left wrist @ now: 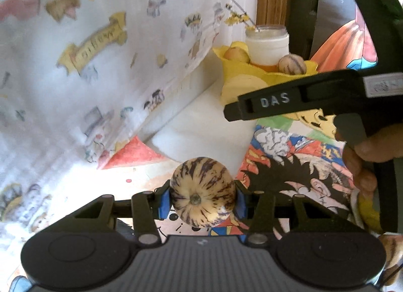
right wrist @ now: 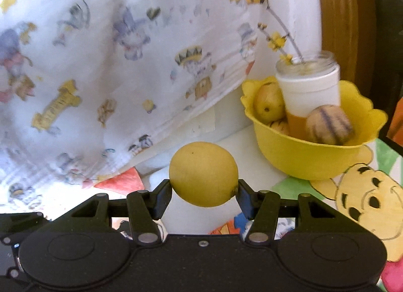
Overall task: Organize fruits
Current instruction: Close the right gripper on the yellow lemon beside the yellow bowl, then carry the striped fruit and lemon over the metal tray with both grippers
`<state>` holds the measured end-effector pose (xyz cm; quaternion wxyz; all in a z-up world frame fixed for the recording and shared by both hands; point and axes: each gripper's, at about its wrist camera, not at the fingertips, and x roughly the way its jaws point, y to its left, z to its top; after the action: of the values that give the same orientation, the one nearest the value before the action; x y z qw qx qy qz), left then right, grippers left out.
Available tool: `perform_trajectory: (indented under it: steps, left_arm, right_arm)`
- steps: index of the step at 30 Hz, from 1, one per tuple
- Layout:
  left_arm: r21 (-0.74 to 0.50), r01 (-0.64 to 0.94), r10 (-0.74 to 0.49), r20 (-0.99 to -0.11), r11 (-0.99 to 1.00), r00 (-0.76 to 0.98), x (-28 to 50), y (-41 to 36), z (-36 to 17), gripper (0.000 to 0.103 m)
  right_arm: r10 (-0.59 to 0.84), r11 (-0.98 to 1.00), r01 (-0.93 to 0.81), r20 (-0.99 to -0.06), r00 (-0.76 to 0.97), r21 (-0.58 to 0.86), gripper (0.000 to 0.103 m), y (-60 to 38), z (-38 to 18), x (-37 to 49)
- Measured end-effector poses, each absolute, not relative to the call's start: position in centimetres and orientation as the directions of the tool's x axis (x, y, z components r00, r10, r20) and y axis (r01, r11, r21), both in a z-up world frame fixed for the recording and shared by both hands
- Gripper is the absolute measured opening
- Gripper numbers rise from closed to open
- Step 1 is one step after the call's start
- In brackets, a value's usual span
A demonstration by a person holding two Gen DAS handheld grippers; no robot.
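Observation:
My left gripper (left wrist: 202,201) is shut on a cream fruit with purple streaks (left wrist: 202,192), held stem end toward the camera above the cartoon-printed table. My right gripper (right wrist: 204,192) is shut on a plain yellow fruit (right wrist: 203,174). Ahead and to the right stands a yellow scalloped bowl (right wrist: 302,158) holding a striped fruit (right wrist: 328,125), yellowish fruits (right wrist: 268,105) and a white jar (right wrist: 311,90) with flower twigs. The left wrist view shows the same bowl (left wrist: 254,79) far ahead, with the right gripper's black body (left wrist: 302,97) and a person's hand (left wrist: 362,155) crossing in front of it.
A white cloth with cartoon prints (right wrist: 113,65) hangs along the left and back. A wooden post (right wrist: 335,14) rises behind the bowl. The table cover (right wrist: 365,203) carries bright cartoon drawings, with a white patch (left wrist: 201,130) between the cloth and the bowl.

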<state>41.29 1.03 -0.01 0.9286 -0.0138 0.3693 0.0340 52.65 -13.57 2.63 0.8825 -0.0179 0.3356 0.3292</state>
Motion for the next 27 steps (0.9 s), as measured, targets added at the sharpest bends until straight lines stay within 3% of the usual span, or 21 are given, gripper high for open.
perform_trajectory:
  steps: [8, 9, 11, 13, 16, 18, 27]
  left_arm:
    - [0.011, -0.042, 0.039, -0.652, 0.999, 0.758, 39.1, -0.7, 2.6, 0.052]
    - [0.01, -0.04, 0.037, -0.652, 0.999, 0.757, 38.8, -0.9, 2.9, 0.052]
    - [0.009, -0.041, 0.036, -0.656, 0.999, 0.754, 38.4, -1.3, 3.1, 0.052]
    - [0.011, -0.037, 0.035, -0.663, 0.999, 0.747, 38.0, -1.5, 2.9, 0.052]
    - [0.01, -0.034, 0.031, -0.688, 0.999, 0.725, 37.5, -1.7, 2.0, 0.052]
    - [0.011, -0.033, 0.031, -0.701, 0.999, 0.712, 37.2, -1.8, 1.3, 0.052]
    - [0.032, -0.06, 0.065, -0.74, 0.998, 0.67, 36.8, -0.4, -1.1, 0.052]
  right_arm:
    - [0.566, 0.799, -0.57, -0.564, 0.602, 0.193, 0.053, -17.1, 5.4, 48.4]
    - [0.561, 0.803, -0.562, -0.564, 0.605, 0.197, 0.048, -17.6, 5.4, 47.9]
    - [0.55, 0.812, -0.549, -0.57, 0.61, 0.197, 0.012, -18.1, 5.1, 47.1]
    - [0.534, 0.823, -0.533, -0.59, 0.606, 0.197, 0.022, -18.5, 4.4, 46.6]
    - [0.515, 0.832, -0.513, -0.633, 0.578, 0.21, 0.026, -18.9, 2.9, 46.2]
    - [0.508, 0.837, -0.497, -0.657, 0.557, 0.226, 0.038, -19.0, 1.9, 46.1]
    - [0.549, 0.804, -0.51, -0.71, 0.441, 0.305, 0.053, -17.6, -1.0, 44.6]
